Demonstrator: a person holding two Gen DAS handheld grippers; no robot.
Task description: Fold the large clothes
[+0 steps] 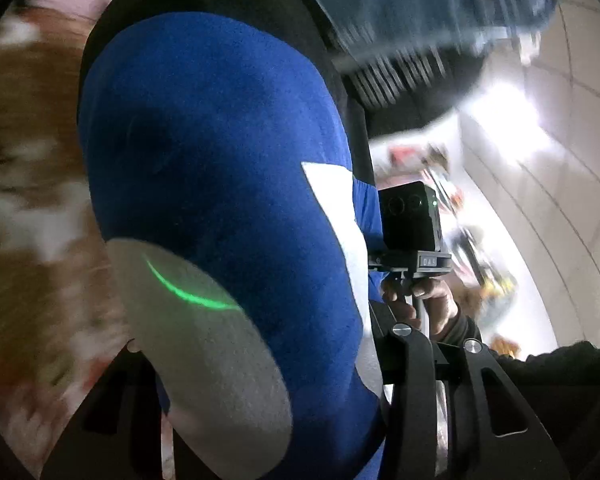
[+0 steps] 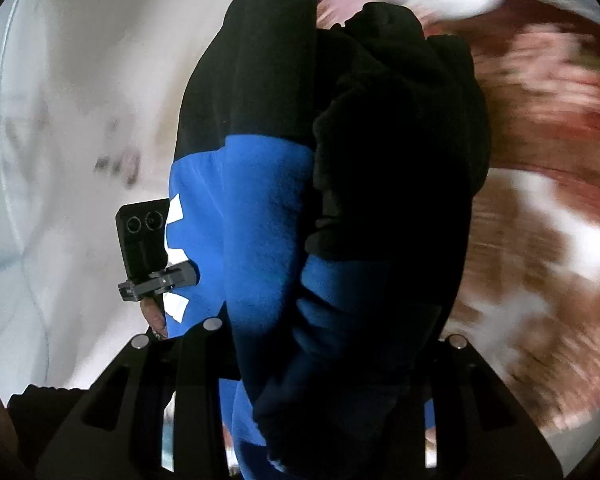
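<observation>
A large blue, black and white fleece garment [image 1: 220, 168] hangs in the air between my two grippers. In the left wrist view its blue and white cloth bulges out over my left gripper [image 1: 276, 420], which is shut on the garment; the fingertips are buried in cloth. In the right wrist view the garment [image 2: 268, 240] hangs down in black and blue folds from my right gripper [image 2: 320, 412], which is shut on it too. The right gripper's camera block and hand [image 1: 412, 224] show past the cloth in the left view; the left gripper's camera [image 2: 144, 240] shows in the right view.
A red, brown and white patterned cover [image 1: 32, 200] lies below, blurred by motion; it also shows in the right wrist view [image 2: 548, 220]. A white tiled wall [image 1: 560, 200] and a blurred pile of blue cloth [image 1: 440, 4] are on the right.
</observation>
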